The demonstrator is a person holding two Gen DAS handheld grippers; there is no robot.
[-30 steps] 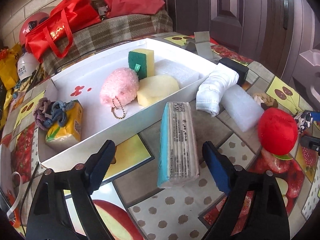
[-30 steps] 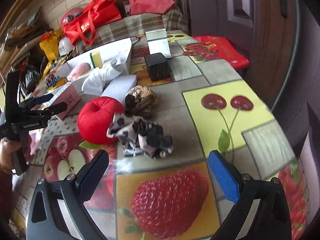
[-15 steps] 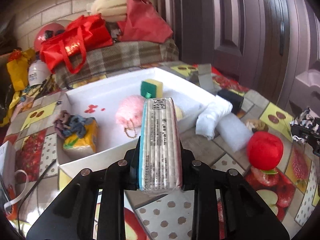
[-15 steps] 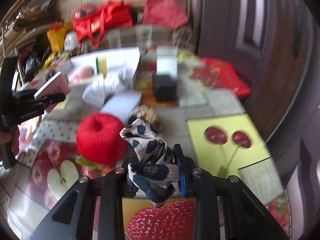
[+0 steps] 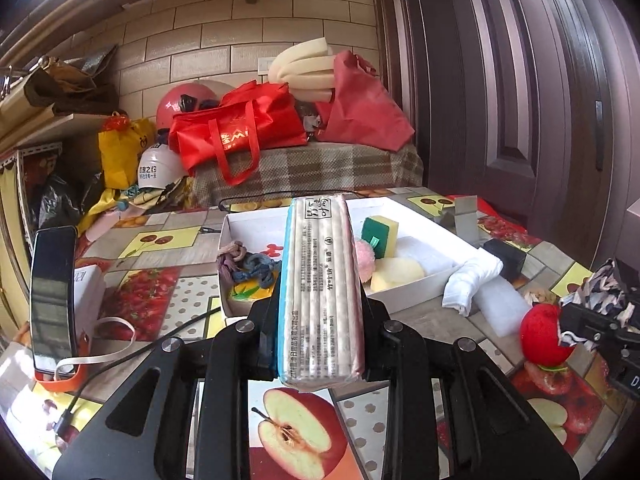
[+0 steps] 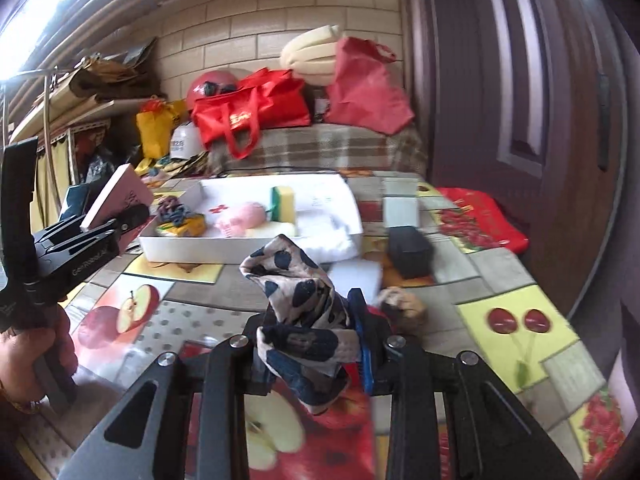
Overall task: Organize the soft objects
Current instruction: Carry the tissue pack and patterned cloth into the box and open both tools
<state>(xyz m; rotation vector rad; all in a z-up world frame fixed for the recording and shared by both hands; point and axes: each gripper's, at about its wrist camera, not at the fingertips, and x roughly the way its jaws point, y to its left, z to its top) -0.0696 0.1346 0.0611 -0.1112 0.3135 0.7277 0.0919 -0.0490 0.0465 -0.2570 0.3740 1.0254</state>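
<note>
My left gripper (image 5: 320, 308) is shut on a long tissue pack (image 5: 318, 248), held up off the table in front of the white box (image 5: 424, 210). The box holds a green-and-yellow sponge (image 5: 380, 232), a pink plush (image 5: 366, 250), a pale yellow sponge (image 5: 396, 272) and a yellow pack with scrunchies (image 5: 248, 264). My right gripper (image 6: 310, 328) is shut on a crumpled spotted cloth (image 6: 296, 276), raised above the table. A red plush apple (image 5: 542, 332), a white rolled cloth (image 5: 472, 284) and a white foam block (image 5: 500, 304) lie on the table right of the box.
A phone on a stand (image 5: 52, 300) with a cable stands at the table's left edge. A black box (image 6: 410, 250) and a brown knotted thing (image 6: 404, 308) sit on the table's right side. Red bags (image 5: 236, 128) lie on a plaid bench behind; a dark door stands at right.
Both grippers went from open to shut: the left took the tissue pack, the right the spotted cloth. Both lifted their loads off the table and tilted up toward the box.
</note>
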